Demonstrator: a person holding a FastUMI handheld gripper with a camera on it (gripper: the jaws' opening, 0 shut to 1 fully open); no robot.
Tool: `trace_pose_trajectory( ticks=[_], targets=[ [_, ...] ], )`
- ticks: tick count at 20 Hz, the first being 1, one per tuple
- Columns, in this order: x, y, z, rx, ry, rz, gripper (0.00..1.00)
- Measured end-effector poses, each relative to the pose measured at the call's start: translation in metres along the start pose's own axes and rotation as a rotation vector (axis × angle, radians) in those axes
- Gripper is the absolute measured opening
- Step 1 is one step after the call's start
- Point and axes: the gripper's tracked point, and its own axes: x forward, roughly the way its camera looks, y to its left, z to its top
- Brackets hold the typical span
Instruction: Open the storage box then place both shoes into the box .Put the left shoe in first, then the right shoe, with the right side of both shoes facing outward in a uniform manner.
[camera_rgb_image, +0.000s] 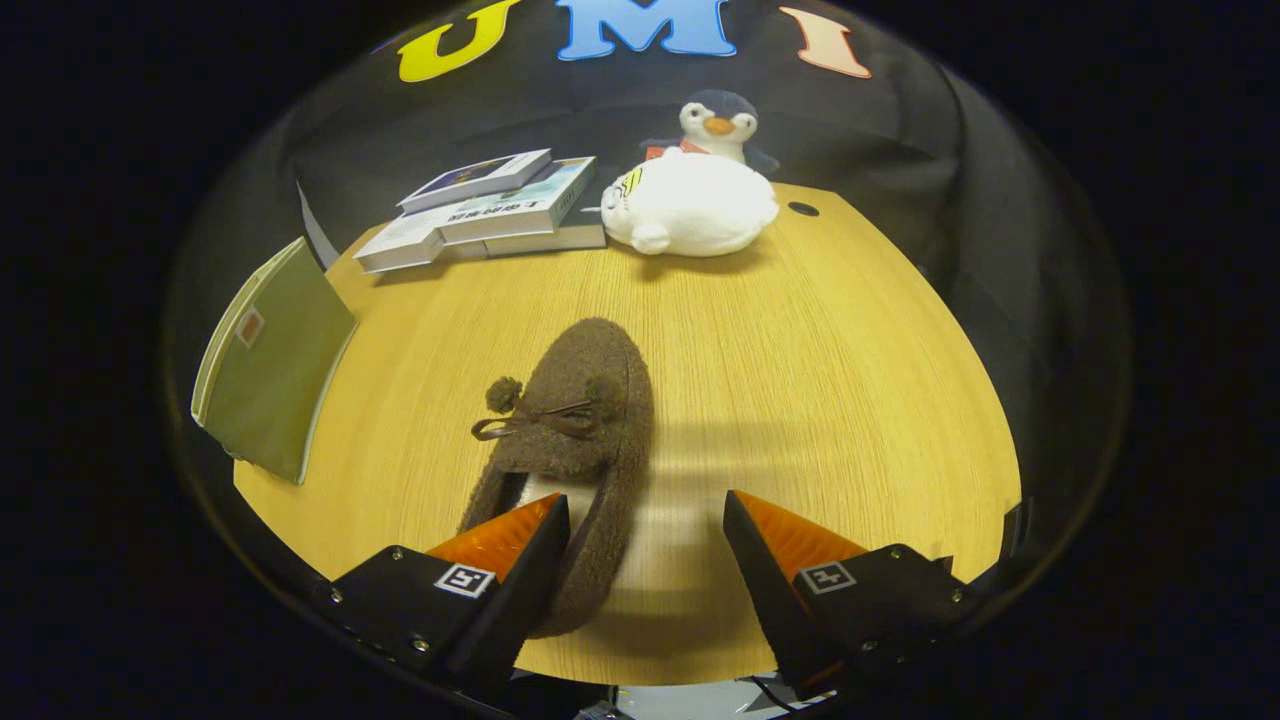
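Brown fuzzy shoe (580, 440) lying on wooden table (800, 380), heel end by left finger (500, 540), toe pointing away. Tool (645, 545) spread wide, gripping nothing. Beyond: stacked books (490, 210), white plush (690, 205), penguin toy (715, 125); green folder (270, 360) leftward.

Low behind claw (647, 520), facing table (800, 350).

1. Looking like a staged recording booth w/ black cloth wall (900, 150) hanging behind a wood desk (800, 350).
2. Home/study props sitting at the back: stacked books (490, 210), penguin toy (718, 122), white plush seal (690, 210).
3. Green folder (275, 360) lying at desk edge.
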Motion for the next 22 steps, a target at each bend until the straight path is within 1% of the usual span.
trace_pose_trajectory(
  ticks=[1,3,4,5,7,8,9,10,11,12,13,15,16,17,22],
  targets=[
    [0.004,0.001,-0.001,0.006,0.009,0.003,0.95],
    [0.009,0.006,-0.003,0.028,0.021,0.027,0.9],
    [0.01,0.009,-0.004,0.043,0.029,0.041,0.82],
    [0.011,0.012,-0.005,0.053,0.038,0.048,0.73],
    [0.012,0.013,-0.006,0.058,0.051,0.053,0.71],
    [0.015,0.018,-0.004,0.074,0.047,0.074,0.71],
    [0.012,0.024,-0.003,0.105,0.05,0.092,0.54],
    [0.016,0.023,-0.004,0.119,0.053,0.085,0.36],
    [0.017,0.018,-0.003,0.123,0.048,0.055,0.24],
    [0.015,0.016,-0.003,0.136,0.045,0.039,0.14],
    [0.013,0.02,-0.003,0.147,0.052,0.052,0.05],
    [0.01,0.022,-0.003,0.19,0.053,0.061,0.05],
    [0.008,0.022,0.003,0.237,0.042,0.061,0.05],
    [0.006,0.025,0.004,0.274,0.037,0.066,0.0],
    [-0.014,0.043,0.02,0.368,0.019,0.107,0.0]
  ],
)
